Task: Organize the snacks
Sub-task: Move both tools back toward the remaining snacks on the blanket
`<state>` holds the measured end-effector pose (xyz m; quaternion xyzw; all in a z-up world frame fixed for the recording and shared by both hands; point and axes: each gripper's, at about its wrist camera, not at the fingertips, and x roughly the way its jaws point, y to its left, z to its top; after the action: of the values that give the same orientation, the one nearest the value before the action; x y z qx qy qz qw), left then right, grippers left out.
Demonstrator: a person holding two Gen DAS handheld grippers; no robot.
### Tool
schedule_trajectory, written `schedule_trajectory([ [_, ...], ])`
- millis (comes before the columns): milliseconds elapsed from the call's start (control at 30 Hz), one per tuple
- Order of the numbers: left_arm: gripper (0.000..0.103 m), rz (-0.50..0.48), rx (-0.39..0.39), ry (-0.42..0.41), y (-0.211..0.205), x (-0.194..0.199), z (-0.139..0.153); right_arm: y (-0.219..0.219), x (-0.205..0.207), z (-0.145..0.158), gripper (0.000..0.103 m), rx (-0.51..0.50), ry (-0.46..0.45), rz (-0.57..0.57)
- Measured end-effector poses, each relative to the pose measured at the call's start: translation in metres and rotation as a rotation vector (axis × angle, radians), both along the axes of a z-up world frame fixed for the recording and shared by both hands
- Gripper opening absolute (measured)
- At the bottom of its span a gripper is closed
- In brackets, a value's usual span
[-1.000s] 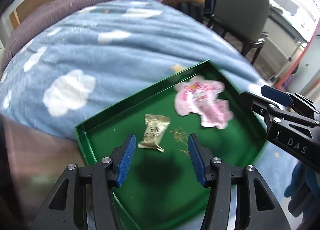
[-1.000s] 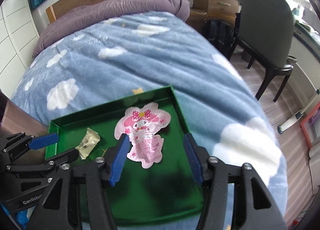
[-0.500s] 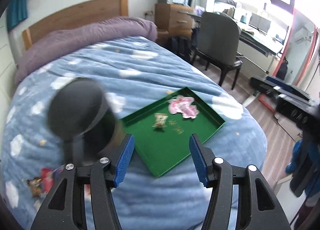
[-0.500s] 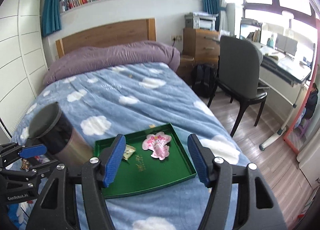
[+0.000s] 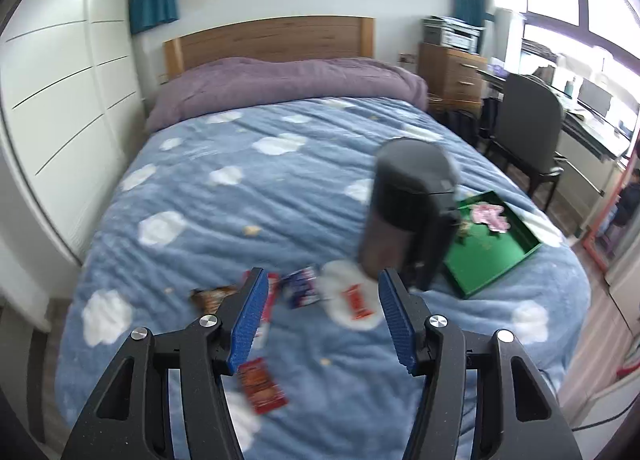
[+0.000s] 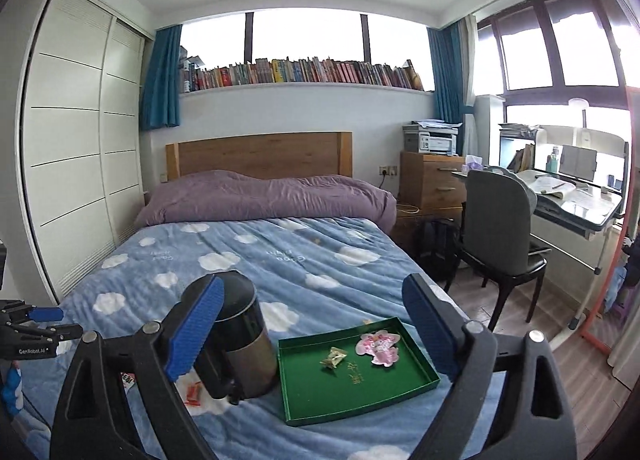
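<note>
Both hand-held grippers are up in the air over the bed (image 6: 256,260), holding nothing. The left hand-held gripper (image 5: 320,316) has its fingers spread apart above a scatter of snack packets (image 5: 304,292) on the blue cloud blanket. The right hand-held gripper (image 6: 312,332) is wide apart too. The green tray (image 6: 416,384) sits near the foot of the bed with a pink character pouch (image 6: 378,346) and a small gold candy (image 6: 333,357) inside. A dark thermos (image 6: 240,336) stands just left of the tray.
</note>
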<state>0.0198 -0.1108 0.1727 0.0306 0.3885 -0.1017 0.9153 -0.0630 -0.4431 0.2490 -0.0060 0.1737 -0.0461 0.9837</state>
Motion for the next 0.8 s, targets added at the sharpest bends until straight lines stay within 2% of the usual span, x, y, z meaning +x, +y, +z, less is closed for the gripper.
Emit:
schedule_trajectory([
  [133, 0.052, 0.105, 0.013, -0.002, 0.058, -0.013, -0.008, 0.028, -0.002, -0.005, 0.103, 0.028, 0.003, 0.072],
  [367, 0.052, 0.215, 0.013, 0.001, 0.125, -0.042, -0.026, 0.068, -0.003, -0.025, 0.103, 0.063, 0.037, 0.153],
  [600, 0.055, 0.247, -0.023, 0.032, 0.154, -0.06, -0.048, 0.107, -0.004, -0.058, 0.103, 0.073, 0.106, 0.229],
  [800, 0.055, 0.234, -0.063, 0.109, 0.152, -0.06, -0.083, 0.137, 0.007, -0.108, 0.103, 0.071, 0.233, 0.278],
])
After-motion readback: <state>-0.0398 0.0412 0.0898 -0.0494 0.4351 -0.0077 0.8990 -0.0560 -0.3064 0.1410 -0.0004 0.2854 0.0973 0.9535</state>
